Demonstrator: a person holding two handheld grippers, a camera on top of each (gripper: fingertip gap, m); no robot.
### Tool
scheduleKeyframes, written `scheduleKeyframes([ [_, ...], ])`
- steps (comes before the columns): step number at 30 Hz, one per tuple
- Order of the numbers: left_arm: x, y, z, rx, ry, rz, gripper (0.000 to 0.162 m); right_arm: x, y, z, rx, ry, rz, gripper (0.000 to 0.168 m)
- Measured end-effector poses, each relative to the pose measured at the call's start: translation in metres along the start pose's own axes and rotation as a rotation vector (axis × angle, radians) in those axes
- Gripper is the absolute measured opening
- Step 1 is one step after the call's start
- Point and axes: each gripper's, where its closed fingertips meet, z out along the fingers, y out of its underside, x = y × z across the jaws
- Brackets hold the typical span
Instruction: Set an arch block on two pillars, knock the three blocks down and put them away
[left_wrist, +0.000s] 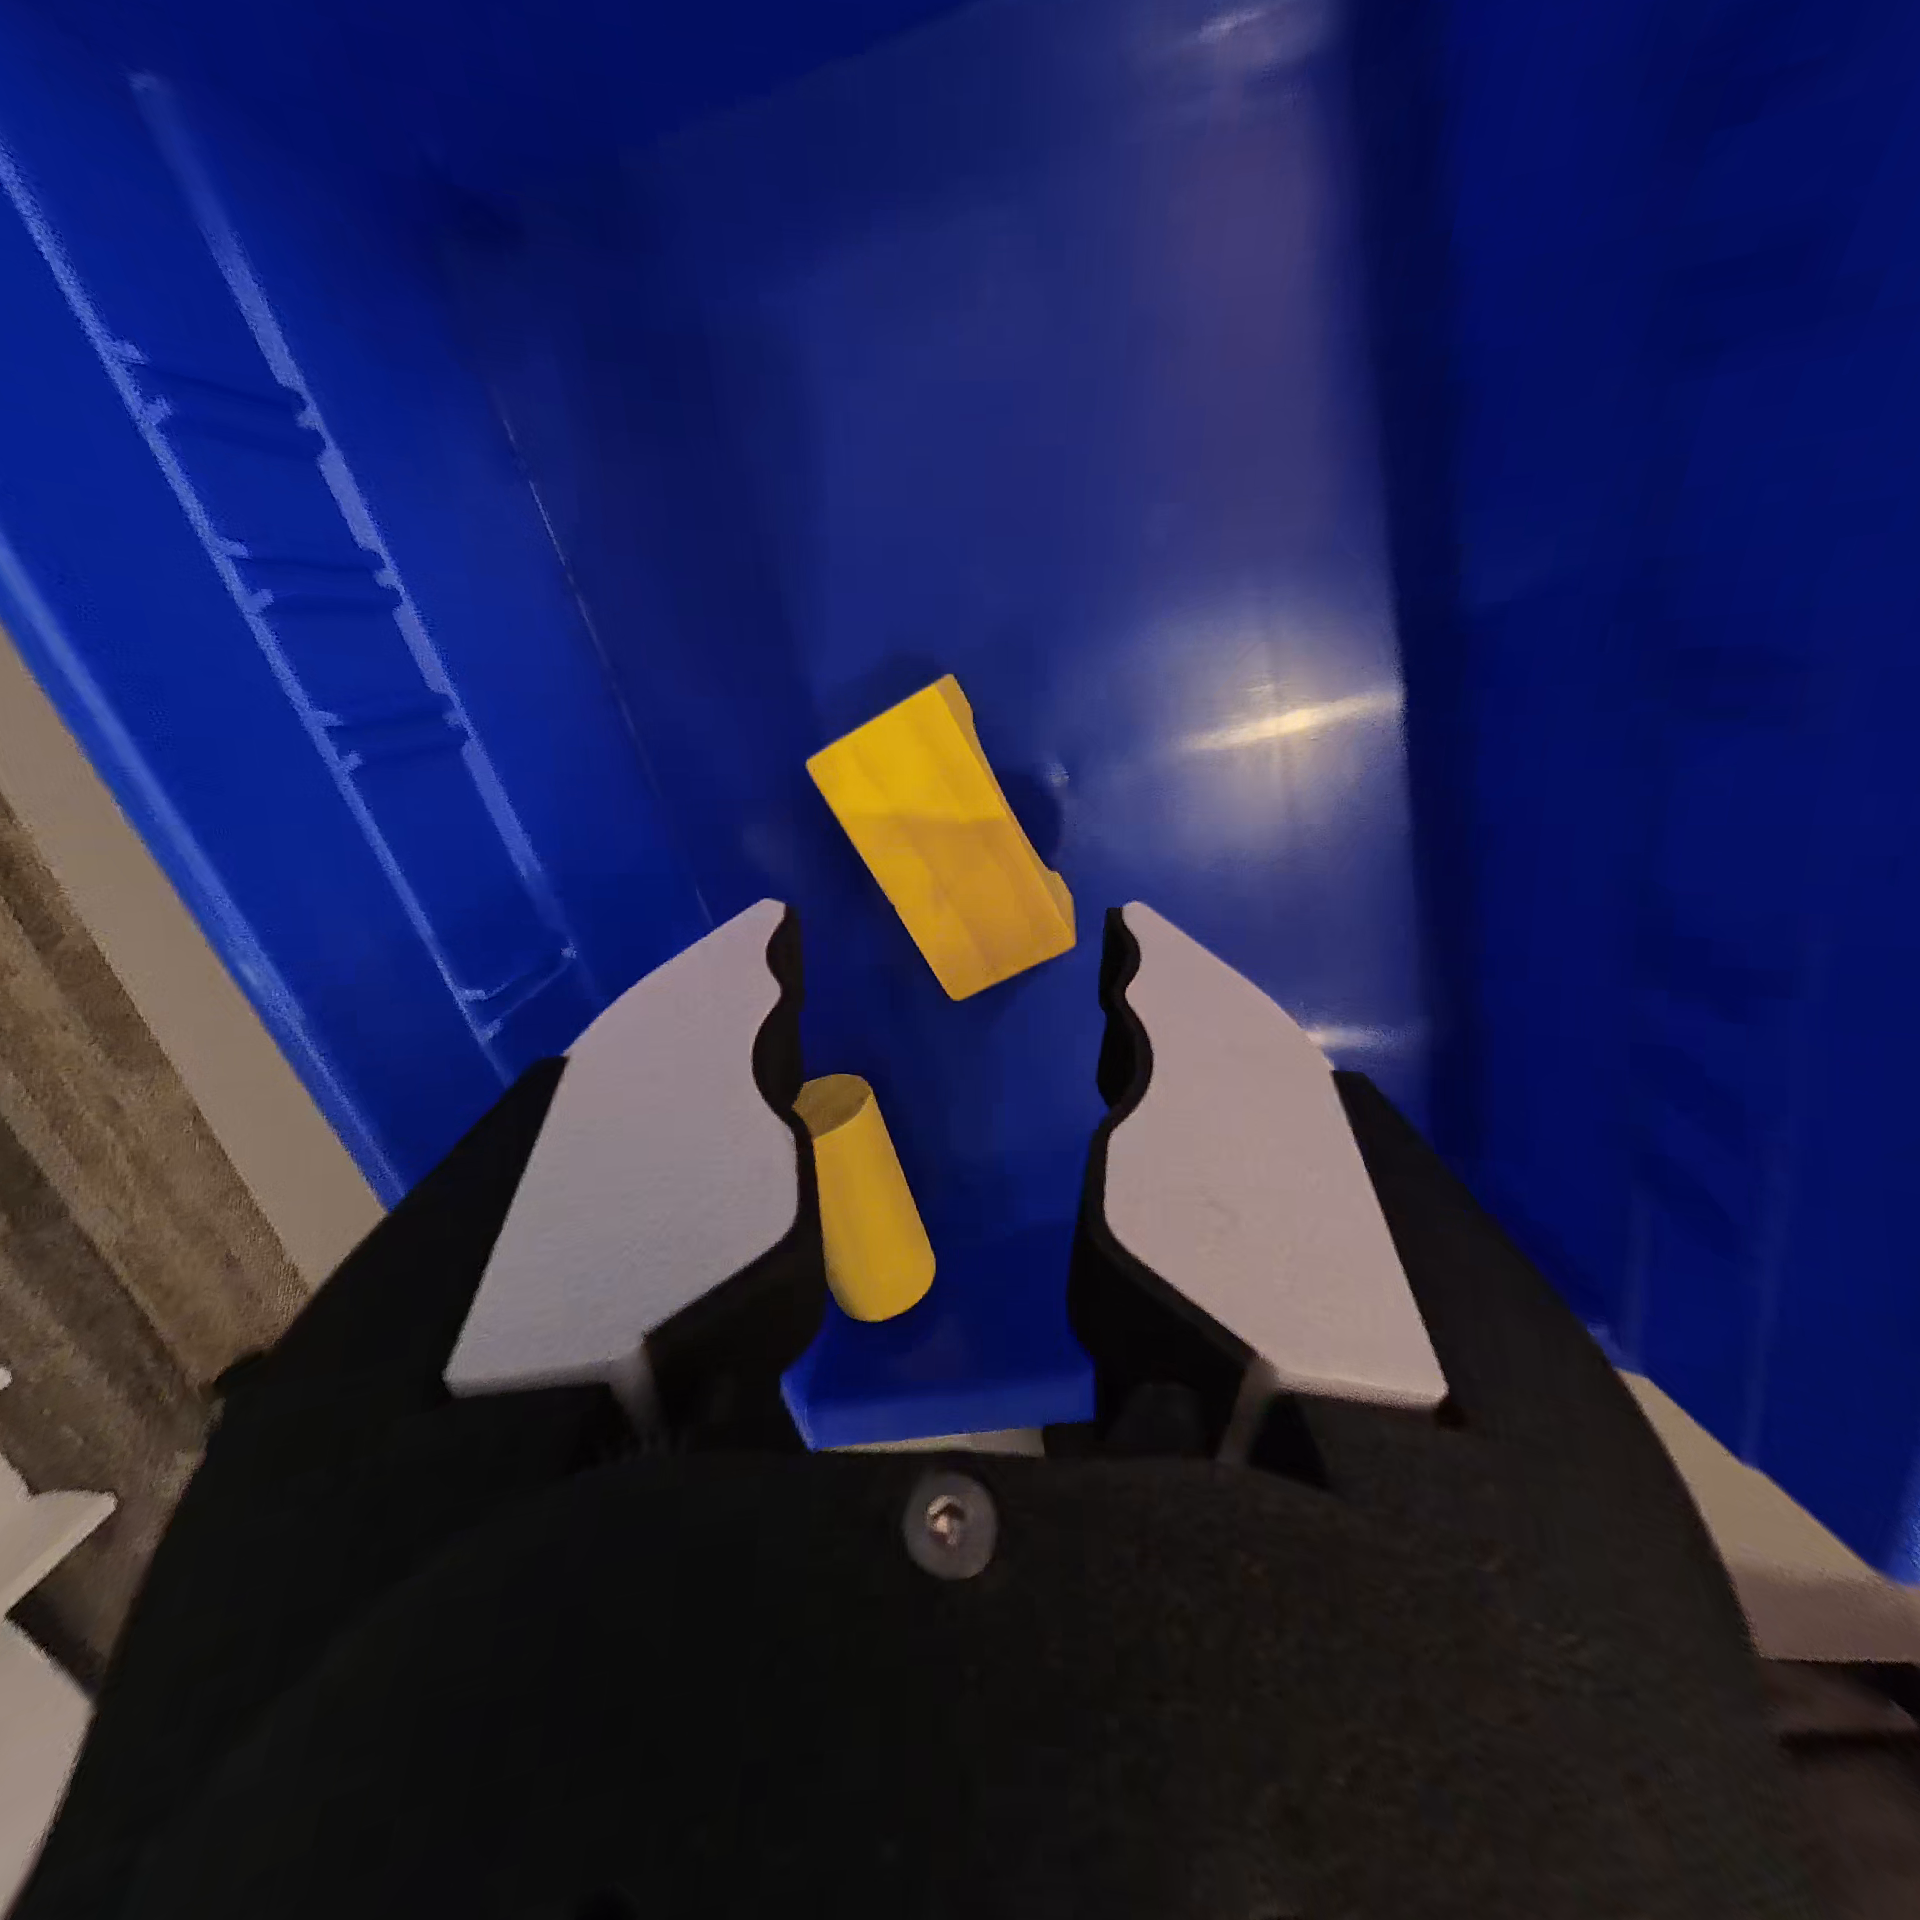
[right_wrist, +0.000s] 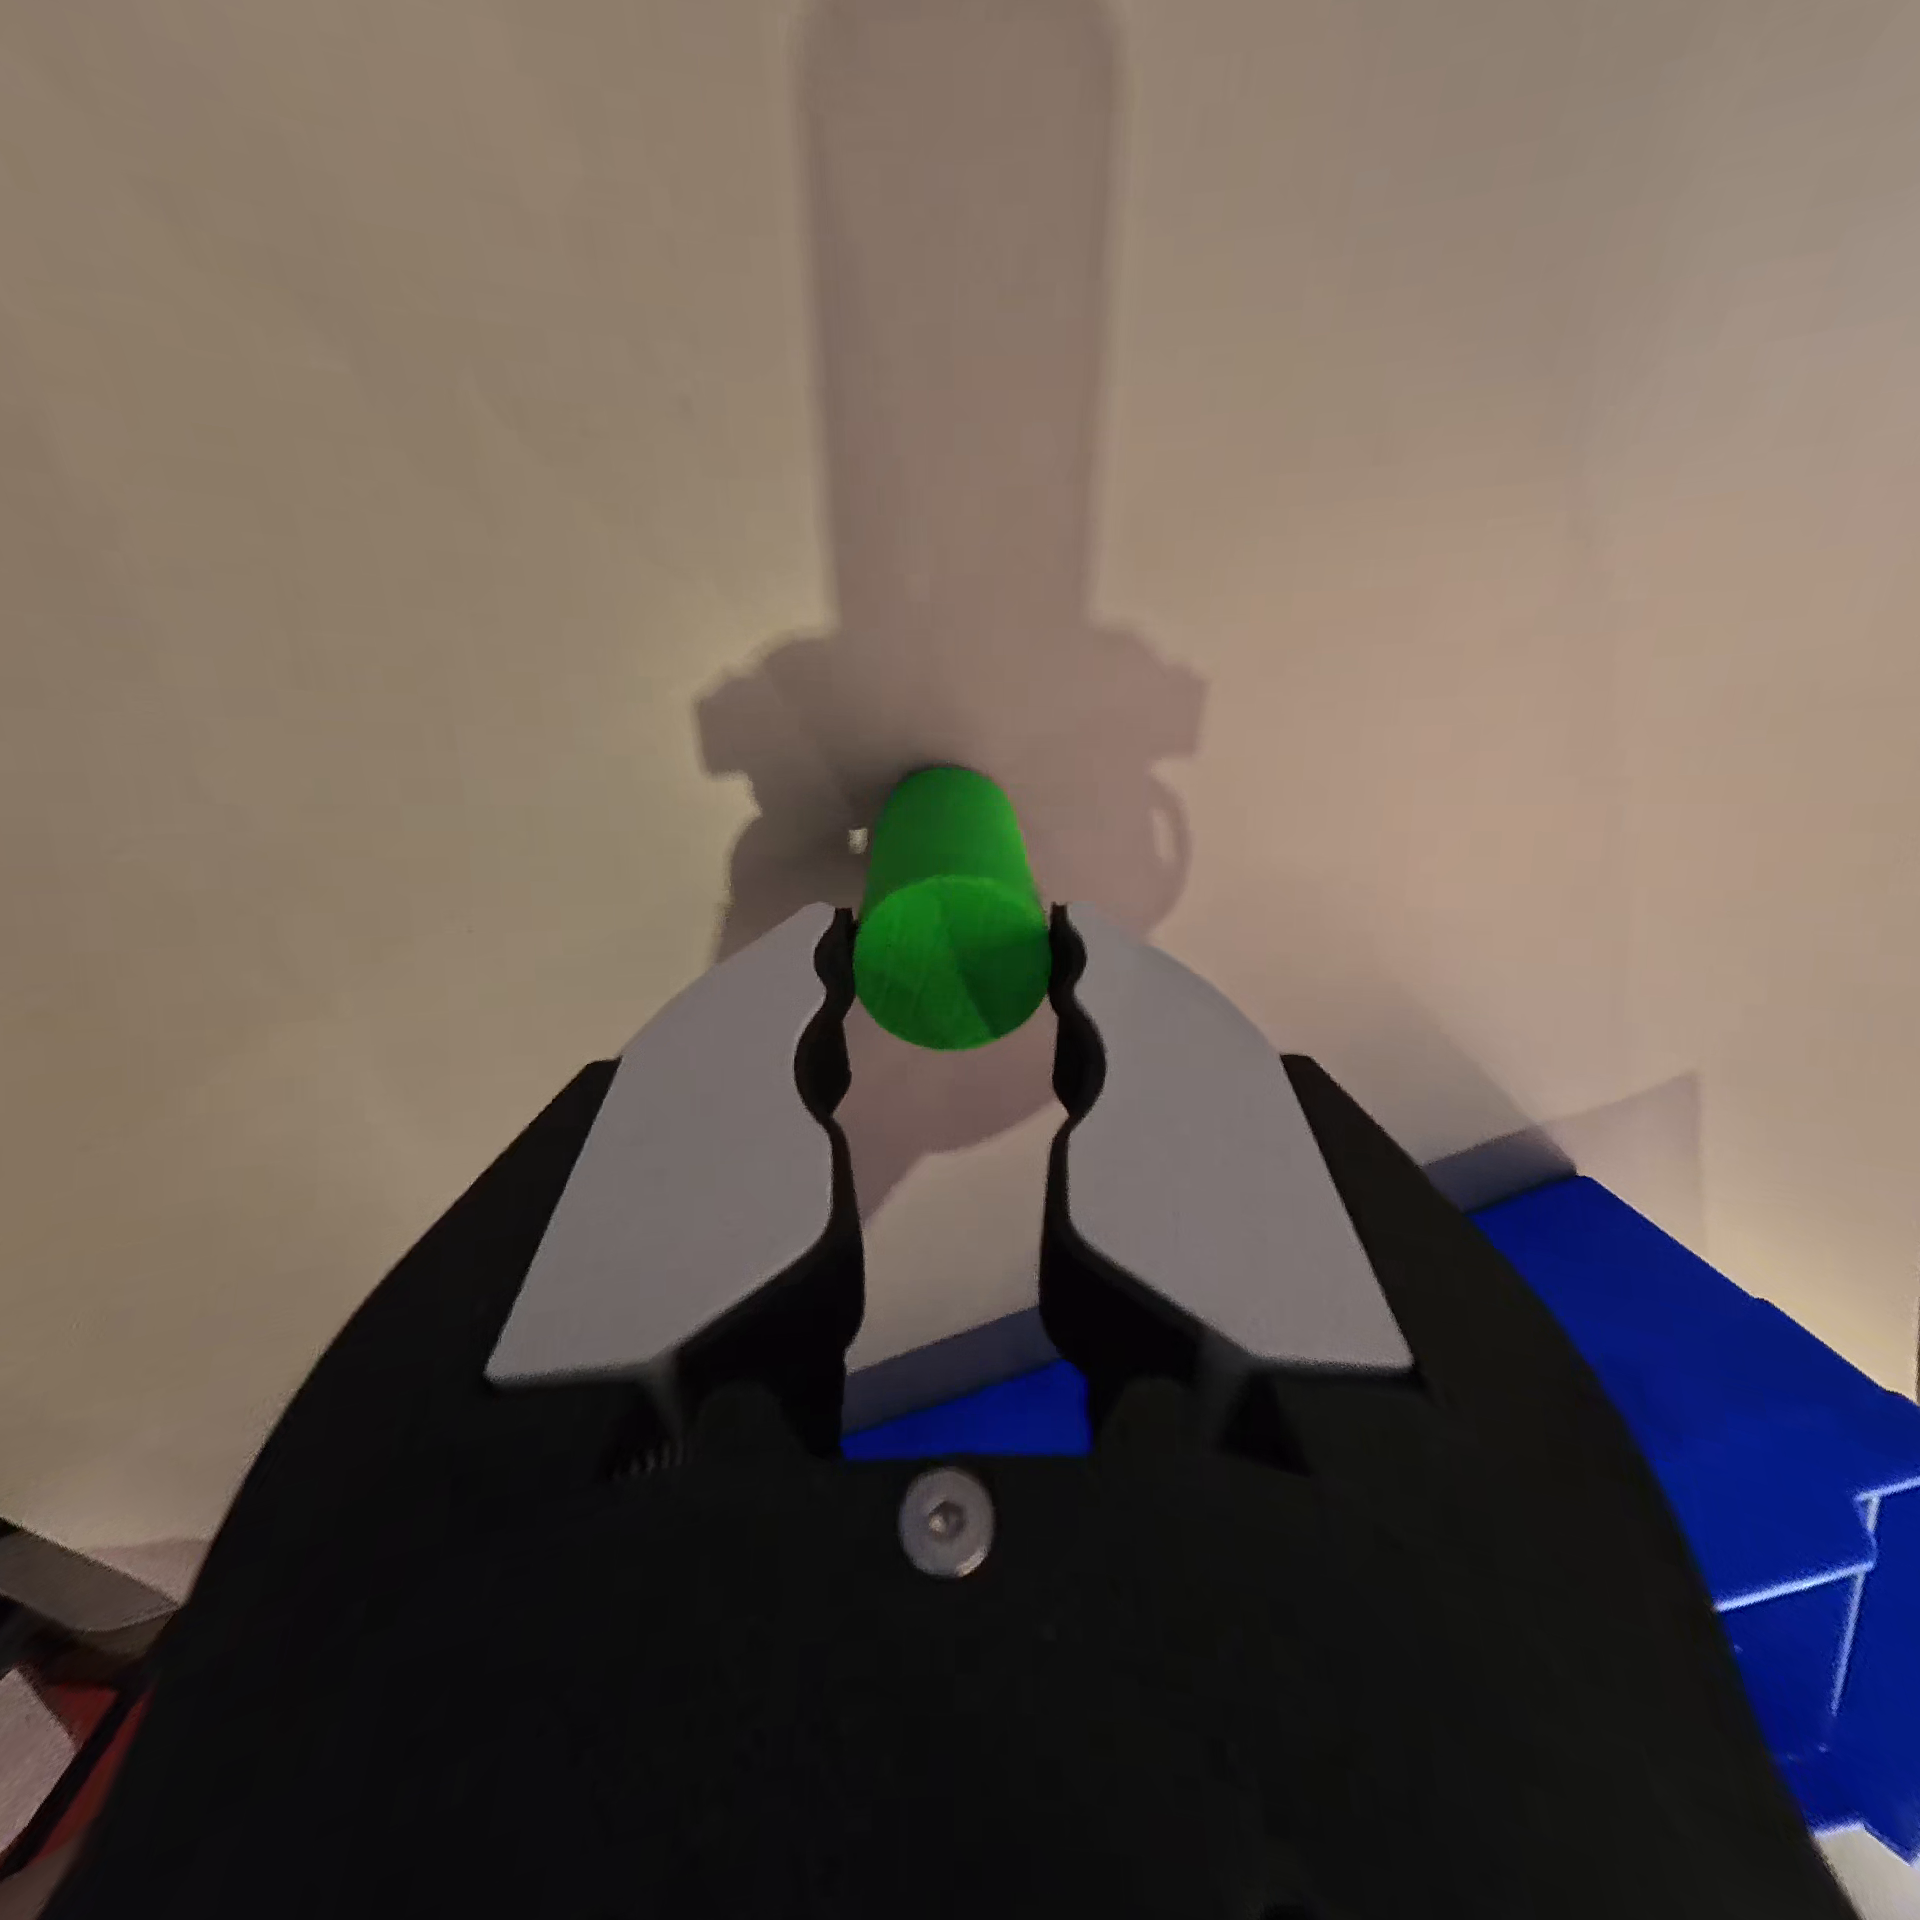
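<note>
1. Pale tabletop (right_wrist: 416, 520) fills my right wrist view, with my gripper's shadow across it; a deep blue plastic bin (left_wrist: 1143, 416) fills the left wrist view, and one corner of it shows low on the right in the other view.
2. My left gripper (left_wrist: 951, 914) hangs over the bin with its jaws wide apart and nothing between them.
3. Below it lie the yellow arch block (left_wrist: 935, 842), tilted with its notch side turned away, and a yellow cylinder pillar (left_wrist: 868, 1205) beside my left finger. Both seem to rest on the bin floor, though the blur leaves that unsure, so I judge two of the three blocks are put away.
4. My right gripper (right_wrist: 951, 920) is closed on the green cylinder pillar (right_wrist: 951, 935), my fingertips pinching its round sides near the end that faces the camera.
5. I hold it by the curved sides so the wavy pads cradle it and it cannot roll out.
6. It points forward over the table, beside the bin, so carrying it over the rim and letting go is what remains, I reckon.
</note>
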Motion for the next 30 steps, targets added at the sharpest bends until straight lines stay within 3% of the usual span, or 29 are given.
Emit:
scheduleKeyframes([
  [5, -0.004, 0.001, 0.017, -0.056, -0.015, -0.036, 0.056, -0.002, -0.007, -0.003, 0.067, -0.005, 0.016, 0.048],
  [9, -0.007, 0.007, 0.028, -0.107, -0.003, -0.073, 0.057, 0.002, -0.013, -0.029, 0.188, 0.063, 0.007, 0.06],
  [19, 0.001, 0.012, 0.041, -0.164, 0.05, -0.055, 0.047, 0.002, 0.017, -0.09, 0.467, 0.108, 0.063, 0.06],
  [30, -0.003, 0.015, 0.041, -0.161, 0.074, -0.085, 0.047, 0.014, 0.034, -0.088, 0.466, 0.127, 0.076, 0.061],
])
